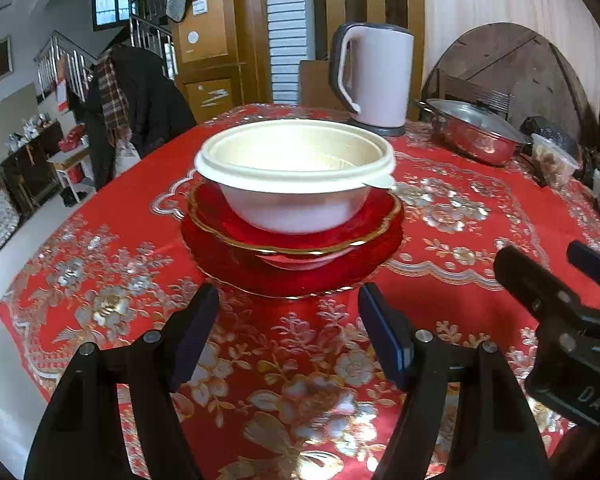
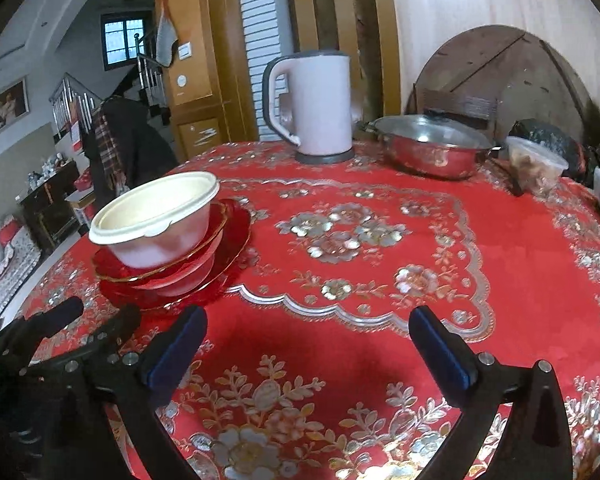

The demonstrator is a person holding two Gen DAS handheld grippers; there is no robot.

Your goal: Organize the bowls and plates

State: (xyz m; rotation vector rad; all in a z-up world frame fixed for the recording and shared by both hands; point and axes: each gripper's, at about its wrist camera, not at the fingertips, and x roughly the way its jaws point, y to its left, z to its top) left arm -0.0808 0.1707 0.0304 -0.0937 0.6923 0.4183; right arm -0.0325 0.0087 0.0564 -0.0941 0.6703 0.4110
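Both claws were released with nothing in them, left claw (image 1: 288, 300) right in front of the stack and right claw (image 2: 308, 320) off to its side. On the desk (image 1: 100, 240) the bowl (image 1: 296, 176) sat on red plates (image 1: 292, 248). Bowl looked light and thin, plates glassy and breakable, so I'd grab rims gently. Kettle (image 1: 374, 76) was further back.

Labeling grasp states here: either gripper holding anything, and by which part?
Nothing held. Left gripper and right gripper both stand open over the tablecloth, nothing between their pads. The stacked bowl and plates sit untouched.
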